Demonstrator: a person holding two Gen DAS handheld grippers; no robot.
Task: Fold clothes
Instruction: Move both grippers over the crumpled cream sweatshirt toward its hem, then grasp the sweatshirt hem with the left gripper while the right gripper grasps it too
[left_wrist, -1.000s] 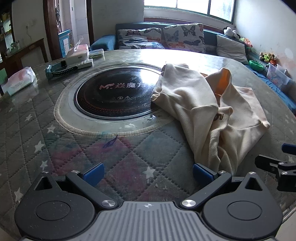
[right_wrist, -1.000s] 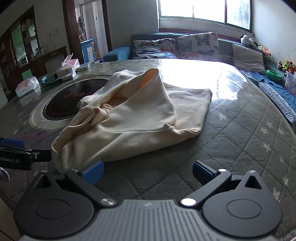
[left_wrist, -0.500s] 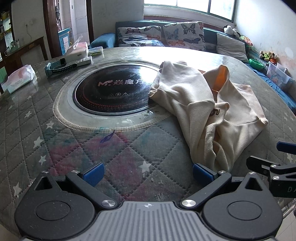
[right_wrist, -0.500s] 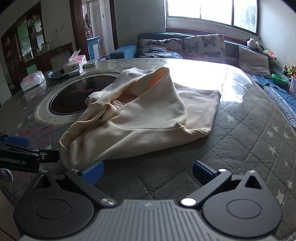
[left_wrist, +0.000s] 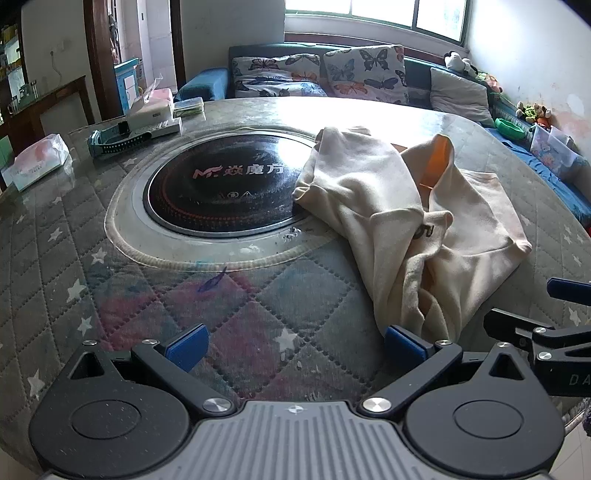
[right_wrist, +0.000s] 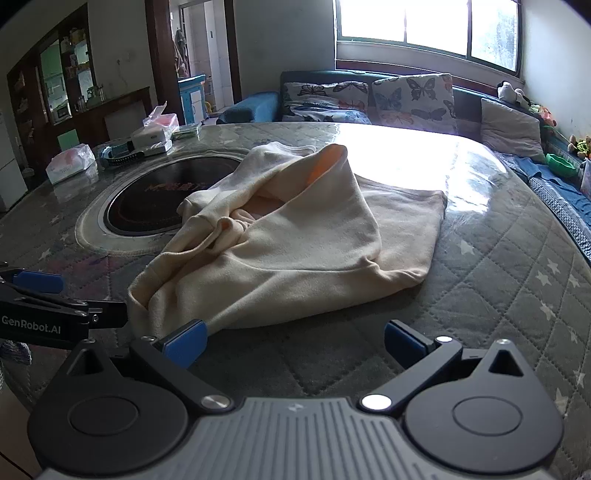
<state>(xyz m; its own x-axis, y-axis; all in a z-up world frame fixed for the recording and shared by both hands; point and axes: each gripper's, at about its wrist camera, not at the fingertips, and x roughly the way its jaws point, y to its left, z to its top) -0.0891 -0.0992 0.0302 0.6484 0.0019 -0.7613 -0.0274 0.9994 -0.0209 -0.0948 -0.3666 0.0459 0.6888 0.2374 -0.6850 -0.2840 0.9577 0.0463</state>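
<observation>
A cream sweatshirt (left_wrist: 399, 218) with an orange lining lies crumpled on the round quilted table (left_wrist: 110, 295), partly over the black hotplate (left_wrist: 221, 188). My left gripper (left_wrist: 295, 345) is open near the table's front edge, its right pad close to the garment's near corner. In the right wrist view the same sweatshirt (right_wrist: 295, 243) spreads ahead. My right gripper (right_wrist: 295, 341) is open, with its left pad at the garment's near hem. Each gripper shows at the edge of the other's view: the right gripper (left_wrist: 554, 332) and the left gripper (right_wrist: 48, 306).
Tissue packs (left_wrist: 37, 162), a white box (left_wrist: 151, 114) and a blue-green strap (left_wrist: 118, 138) sit at the table's far left. A sofa with butterfly cushions (left_wrist: 332, 70) runs behind the table. Toys and bins (left_wrist: 546, 140) line the right wall.
Both grippers have drawn back slightly and risen a little, so the sweatshirt sits farther off in both views. The garment itself has not moved.
</observation>
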